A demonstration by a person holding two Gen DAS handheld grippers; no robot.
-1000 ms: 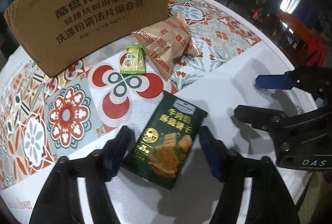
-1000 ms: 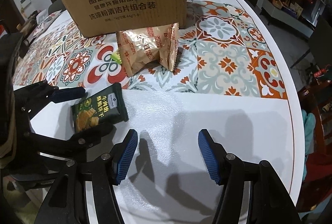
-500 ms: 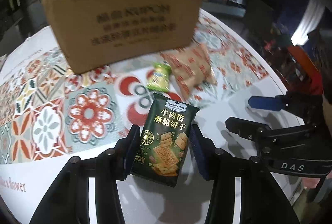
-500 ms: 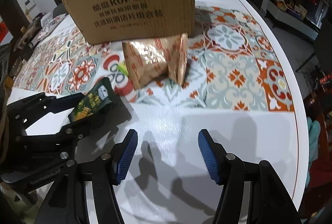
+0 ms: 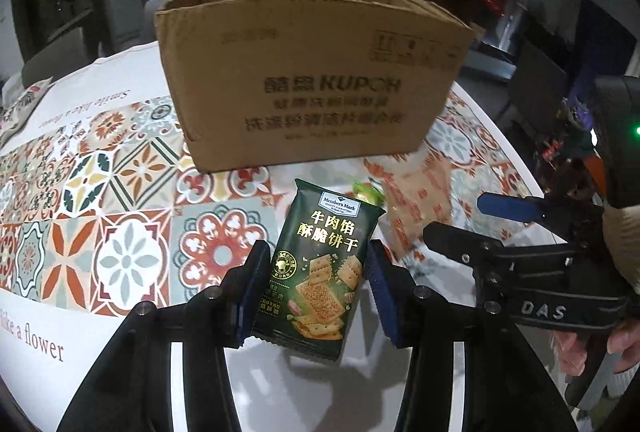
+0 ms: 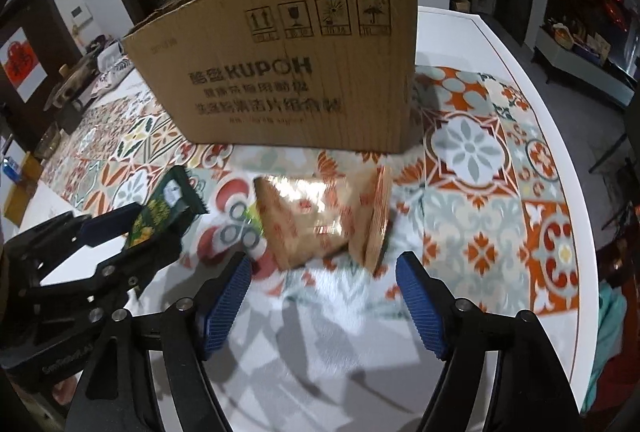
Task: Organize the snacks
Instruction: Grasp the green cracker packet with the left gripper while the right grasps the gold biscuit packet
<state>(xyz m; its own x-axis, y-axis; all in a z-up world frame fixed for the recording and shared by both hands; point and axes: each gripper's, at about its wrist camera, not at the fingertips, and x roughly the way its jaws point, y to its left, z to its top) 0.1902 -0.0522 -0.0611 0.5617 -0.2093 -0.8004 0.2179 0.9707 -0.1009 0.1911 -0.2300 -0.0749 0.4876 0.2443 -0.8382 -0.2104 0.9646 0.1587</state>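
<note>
The left claw (image 5: 314, 290) is clamped on a dark green cracker packet (image 5: 322, 266), its blue pads pressing the packet's two long edges, and the packet hangs clear of the table (image 5: 120, 372) with its printed face toward the camera. The right claw (image 6: 322, 298) holds nothing; its jaws are opening, with only bare white tabletop between them. Just ahead of the right claw lie two tan biscuit bags (image 6: 320, 218), touching each other on the patterned tile-print cloth (image 6: 472, 167). A small light green sweet wrapper (image 5: 366, 189) peeks out just beside the tan bags, partly hidden behind the dark packet in the left view. Beyond all of them stands an open brown cardboard box (image 5: 312, 75), printed KUPOH, upright on the cloth.
</note>
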